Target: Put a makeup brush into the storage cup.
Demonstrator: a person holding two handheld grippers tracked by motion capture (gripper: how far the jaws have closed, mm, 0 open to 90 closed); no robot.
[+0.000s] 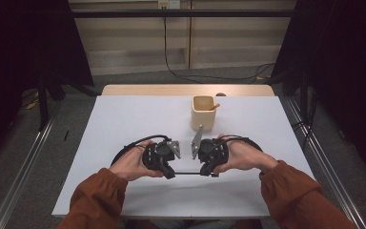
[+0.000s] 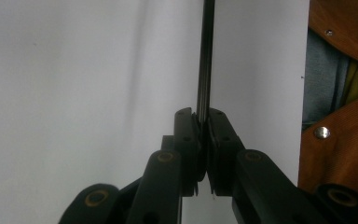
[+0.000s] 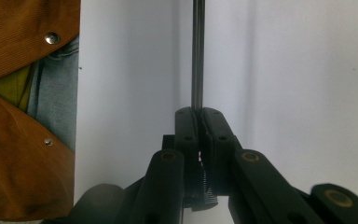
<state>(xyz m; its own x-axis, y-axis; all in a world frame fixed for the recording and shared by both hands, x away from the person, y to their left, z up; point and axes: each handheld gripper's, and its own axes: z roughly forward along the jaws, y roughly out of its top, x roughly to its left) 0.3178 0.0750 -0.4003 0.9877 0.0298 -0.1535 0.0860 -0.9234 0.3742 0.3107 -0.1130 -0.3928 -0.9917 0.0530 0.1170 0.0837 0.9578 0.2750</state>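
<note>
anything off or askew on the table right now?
Nothing stands out. The thin black rod is held level between both hand-held grippers, left and right. The wooden cup stands upright, nothing spilled.

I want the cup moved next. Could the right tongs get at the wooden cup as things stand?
Probably not yet: the right tongs are shut on the thin black rod, as are the left tongs. The table toward the wooden cup lies bare.

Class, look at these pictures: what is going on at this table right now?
A person holds a thin dark rod level above the white table, one end clamped in the left gripper, the other in the right gripper. Both sets of jaws are shut on it. Behind the hands stands a pale wooden cup with a small stick in it.
</note>
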